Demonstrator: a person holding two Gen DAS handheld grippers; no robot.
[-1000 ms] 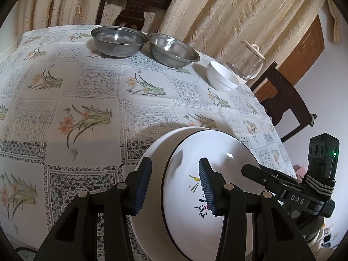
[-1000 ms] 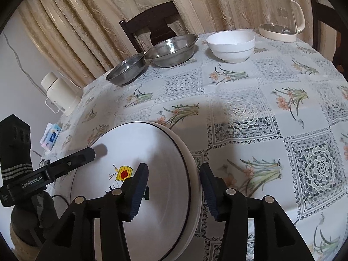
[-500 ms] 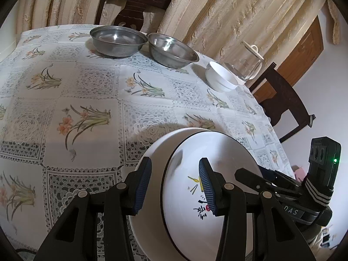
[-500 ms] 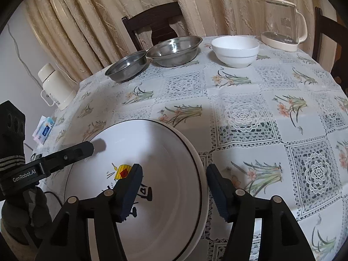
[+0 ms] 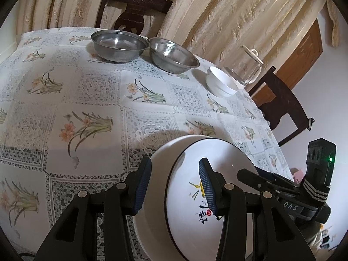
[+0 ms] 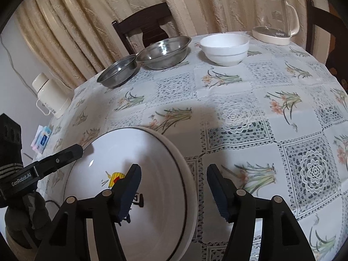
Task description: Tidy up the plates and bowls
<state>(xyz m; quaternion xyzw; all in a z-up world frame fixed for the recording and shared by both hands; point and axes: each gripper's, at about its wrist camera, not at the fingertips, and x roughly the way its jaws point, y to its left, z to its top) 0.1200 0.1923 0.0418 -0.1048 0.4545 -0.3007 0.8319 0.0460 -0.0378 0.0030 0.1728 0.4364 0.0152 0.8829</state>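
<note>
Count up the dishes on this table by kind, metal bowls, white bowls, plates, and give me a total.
Metal bowls: 2, one beside the other at the far edge.
White bowls: 1, near the glass kettle.
White plates: 1, at the near edge, its rim between the fingers of both the left gripper and the right gripper.
Total: 4 dishes.
</note>
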